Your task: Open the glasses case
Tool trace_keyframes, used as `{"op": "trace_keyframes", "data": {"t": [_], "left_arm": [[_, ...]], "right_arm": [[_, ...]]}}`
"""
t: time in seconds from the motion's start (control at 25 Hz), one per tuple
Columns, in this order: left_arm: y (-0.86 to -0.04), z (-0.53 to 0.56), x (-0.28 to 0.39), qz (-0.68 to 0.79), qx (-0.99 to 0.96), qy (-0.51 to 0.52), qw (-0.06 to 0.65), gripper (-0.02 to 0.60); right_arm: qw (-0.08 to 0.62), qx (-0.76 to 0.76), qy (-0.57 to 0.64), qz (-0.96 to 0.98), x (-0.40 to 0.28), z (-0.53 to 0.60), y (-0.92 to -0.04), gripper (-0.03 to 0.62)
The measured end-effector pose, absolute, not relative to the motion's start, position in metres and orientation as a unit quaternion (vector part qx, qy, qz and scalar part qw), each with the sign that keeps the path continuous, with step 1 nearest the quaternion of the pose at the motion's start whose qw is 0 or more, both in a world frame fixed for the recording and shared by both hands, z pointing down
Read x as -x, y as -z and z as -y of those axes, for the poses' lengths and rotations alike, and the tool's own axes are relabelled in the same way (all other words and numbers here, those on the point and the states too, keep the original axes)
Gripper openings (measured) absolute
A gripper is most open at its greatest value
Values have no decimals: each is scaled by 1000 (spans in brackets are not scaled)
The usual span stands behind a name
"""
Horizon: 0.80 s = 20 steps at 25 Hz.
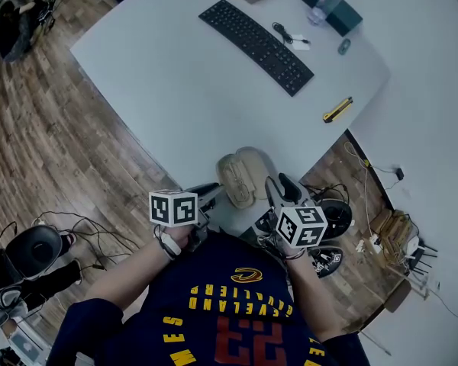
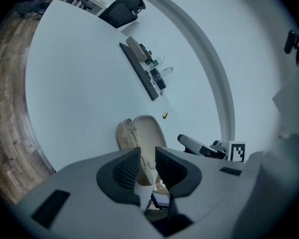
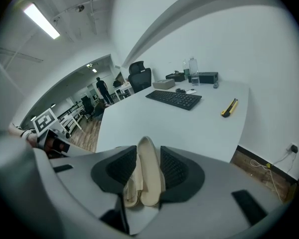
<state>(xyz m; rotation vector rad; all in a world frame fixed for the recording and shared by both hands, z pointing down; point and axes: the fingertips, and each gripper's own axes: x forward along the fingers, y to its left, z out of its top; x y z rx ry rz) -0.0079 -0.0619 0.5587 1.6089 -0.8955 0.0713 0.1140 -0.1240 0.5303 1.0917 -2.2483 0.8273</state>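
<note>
Two grippers are in play here, one in each hand, both down at the near corner of the white table (image 1: 175, 90), right in front of the person. The glasses case (image 1: 240, 175) sits at that corner, close to the edge. It's already open, with its two beige halves lying spread side by side.

Left gripper (image 1: 210, 191) is just to the left of the case. In the left gripper view (image 2: 147, 153) its jaws have only a narrow gap between them. The near end of the case (image 2: 144, 133) shows through that gap, but I can't see the pads clamping anything, so I'd call it loose.

Right gripper (image 1: 278, 187) is on the other side of the case. In the right gripper view (image 3: 148, 153) the jaws are spread a fair bit, and the case (image 3: 144, 168) stands edge-on right between them, pretty much filling the gap. It's right up against the right-hand pad, with a thin sliver of space at the left one, so it doesn't look like a squeeze to me.

Further back on the table there's a black keyboard (image 1: 256, 46) and a yellow cutter (image 1: 337, 110), both well away from the case. Wooden floor (image 1: 53, 151) runs round the table.
</note>
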Motion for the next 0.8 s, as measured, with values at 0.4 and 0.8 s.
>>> {"op": "trace_keyframes", "data": {"t": [0.4, 0.8], "left_arm": [[-450, 101, 26, 399, -801, -18, 447, 87], [-301, 130, 33, 416, -868, 48, 268, 86]], "right_arm": [[135, -406, -251, 868, -118, 148, -414, 136], [3, -401, -209, 892, -148, 146, -273, 57]]}}
